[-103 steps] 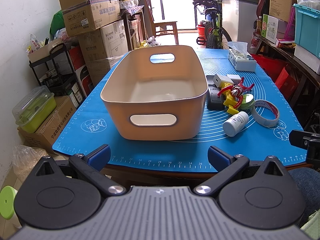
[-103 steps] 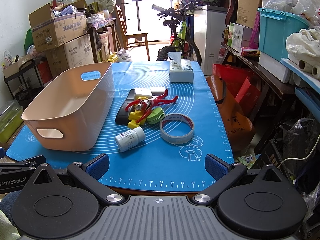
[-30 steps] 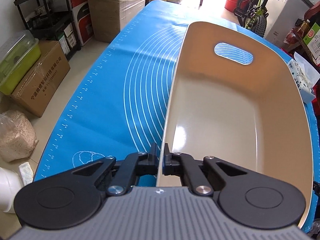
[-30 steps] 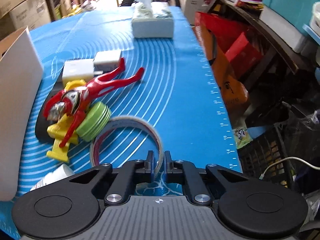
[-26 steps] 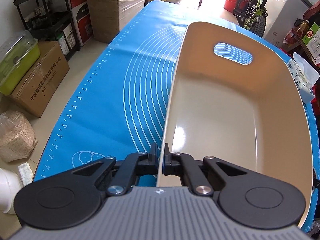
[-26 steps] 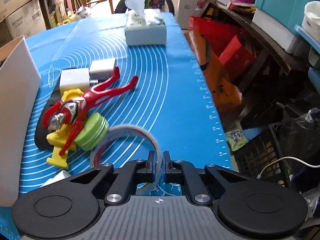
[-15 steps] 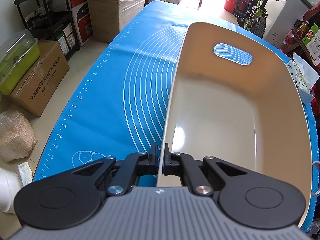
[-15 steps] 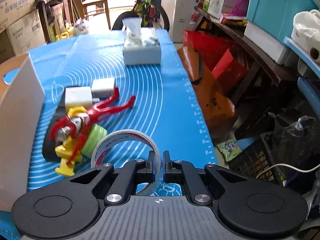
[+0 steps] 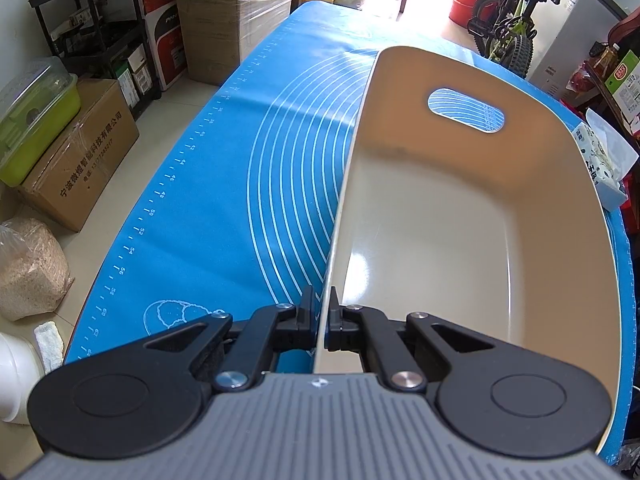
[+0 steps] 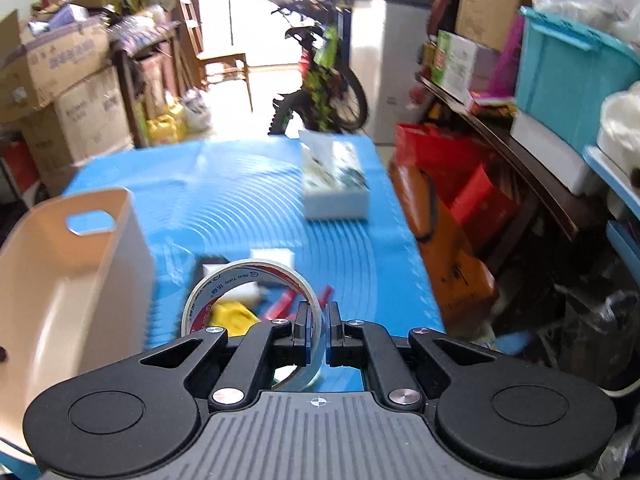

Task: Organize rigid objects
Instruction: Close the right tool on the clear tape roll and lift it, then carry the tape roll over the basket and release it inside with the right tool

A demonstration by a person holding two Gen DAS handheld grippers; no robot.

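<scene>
My left gripper (image 9: 323, 322) is shut on the near left rim of the beige plastic bin (image 9: 460, 216), which stands empty on the blue mat (image 9: 240, 184). My right gripper (image 10: 318, 330) is shut on the wall of a roll of clear tape (image 10: 224, 280) and holds it in the air above the mat, right of the bin (image 10: 60, 280). Below the tape lie a yellow toy (image 10: 230, 312), a red figure (image 10: 284, 302) and white blocks (image 10: 276, 258), partly hidden by the roll.
A tissue box (image 10: 334, 184) stands at the far right of the mat (image 10: 372, 264). Cardboard boxes (image 9: 76, 148) and a green lidded container (image 9: 28, 120) are on the floor left of the table. A bicycle (image 10: 320, 84) and shelves of clutter lie beyond.
My right gripper has lifted the tape roll off the mat and tilted up and towards the bin. My left gripper stays clamped on the bin rim.
</scene>
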